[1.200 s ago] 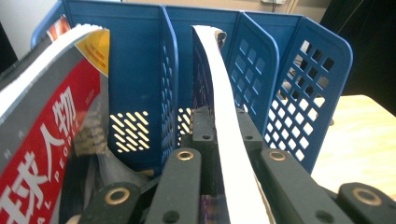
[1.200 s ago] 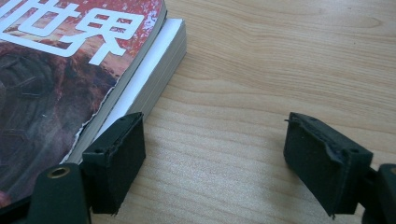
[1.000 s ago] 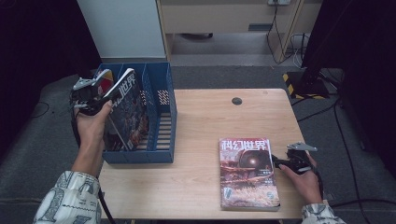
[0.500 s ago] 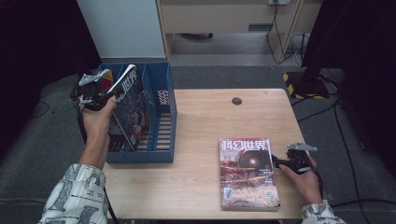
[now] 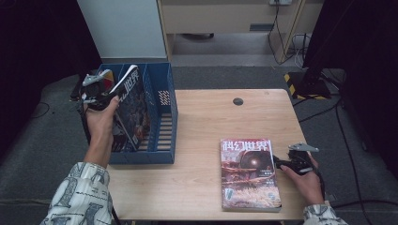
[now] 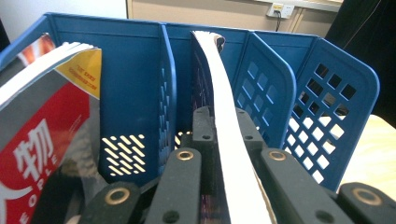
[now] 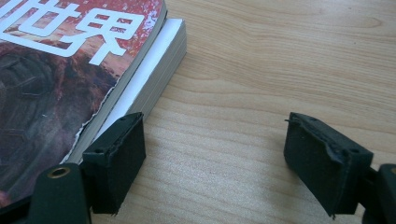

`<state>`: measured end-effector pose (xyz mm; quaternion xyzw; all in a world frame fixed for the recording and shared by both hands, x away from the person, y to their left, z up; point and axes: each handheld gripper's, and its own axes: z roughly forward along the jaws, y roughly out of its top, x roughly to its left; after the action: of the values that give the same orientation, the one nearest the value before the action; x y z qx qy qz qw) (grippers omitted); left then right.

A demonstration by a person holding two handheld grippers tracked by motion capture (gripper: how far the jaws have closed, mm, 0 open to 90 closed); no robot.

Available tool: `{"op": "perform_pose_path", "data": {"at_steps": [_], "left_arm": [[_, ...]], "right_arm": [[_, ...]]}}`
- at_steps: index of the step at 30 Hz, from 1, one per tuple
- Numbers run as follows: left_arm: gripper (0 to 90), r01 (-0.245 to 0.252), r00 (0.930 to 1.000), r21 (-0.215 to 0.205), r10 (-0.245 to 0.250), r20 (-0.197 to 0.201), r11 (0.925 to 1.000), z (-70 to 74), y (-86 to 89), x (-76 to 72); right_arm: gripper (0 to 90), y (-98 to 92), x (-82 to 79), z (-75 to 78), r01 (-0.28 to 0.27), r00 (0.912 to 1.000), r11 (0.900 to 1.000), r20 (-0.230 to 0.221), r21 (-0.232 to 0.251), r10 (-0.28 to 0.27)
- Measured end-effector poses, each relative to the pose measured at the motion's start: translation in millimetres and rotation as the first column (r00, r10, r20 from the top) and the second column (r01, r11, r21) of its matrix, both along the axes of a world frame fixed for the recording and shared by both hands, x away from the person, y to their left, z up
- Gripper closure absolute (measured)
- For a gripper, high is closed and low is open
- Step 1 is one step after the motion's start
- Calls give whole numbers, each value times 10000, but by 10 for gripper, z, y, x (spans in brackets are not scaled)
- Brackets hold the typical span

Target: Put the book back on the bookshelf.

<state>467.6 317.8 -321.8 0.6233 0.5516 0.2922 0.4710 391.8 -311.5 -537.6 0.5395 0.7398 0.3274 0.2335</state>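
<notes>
The magazine (image 5: 131,105) is standing nearly upright, its long axis running top to bottom and tilted a little, its lower end already sitting down inside the middle slot of the blue file rack (image 5: 164,157). Its white page edge (image 6: 224,135) is rising straight ahead between the left gripper (image 5: 101,91) jaws, which are closed flat on its 2 faces. Below the fingers the slot is lying open, with 1 divider on either side, so the coming move looks like a straight lowering along that axis. In the next slot, a red-covered magazine (image 6: 42,140) is leaning.

The right gripper (image 5: 286,163) is resting on the table (image 5: 206,122) with jaws apart, holding nothing. The second magazine (image 5: 248,173) is lying flat, its page edge touching or just beside 1 pad.
</notes>
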Motion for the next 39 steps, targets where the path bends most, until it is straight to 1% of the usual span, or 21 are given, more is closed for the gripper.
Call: {"op": "perform_pose_path", "data": {"at_steps": [5,9,10,15,20,21,24,28,31,39], "left_arm": [[823,-41,10000,-35,42,58,10000,-10,-15,25],[822,-68,9999,10,68,97,10000,-13,-15,23],[822,-117,9998,-34,117,144,9999,-20,-10,18],[822,-187,9997,-72,188,136,9998,-44,21,6],[821,-272,9996,-106,272,27,9996,-77,46,0],[821,-306,9995,-133,305,-32,9994,-95,55,-2],[821,-370,9993,-297,372,48,9989,-122,97,-8],[821,-459,9989,-355,461,42,9983,-132,130,-12],[821,-425,9991,-295,427,65,9987,-134,135,-15],[821,-393,9991,-311,398,166,9987,-128,109,-8]], "right_arm": [[208,0,0,0,0,10000,10000,1,1,0],[207,-1,1,0,-5,10000,10000,6,-1,5],[207,1,1,0,19,10000,10000,7,17,-19],[207,-1,1,0,-3,10000,10000,9,-1,3],[207,2,0,0,25,10000,10000,-5,23,-25],[207,0,0,0,-2,10000,10000,-6,5,2],[207,-1,1,0,-2,10000,10000,8,0,2],[207,-1,1,0,-5,10000,10000,4,-1,5],[207,-1,1,0,-8,10000,10000,5,-2,8],[207,0,2,0,14,10000,10000,5,12,-14]]}}
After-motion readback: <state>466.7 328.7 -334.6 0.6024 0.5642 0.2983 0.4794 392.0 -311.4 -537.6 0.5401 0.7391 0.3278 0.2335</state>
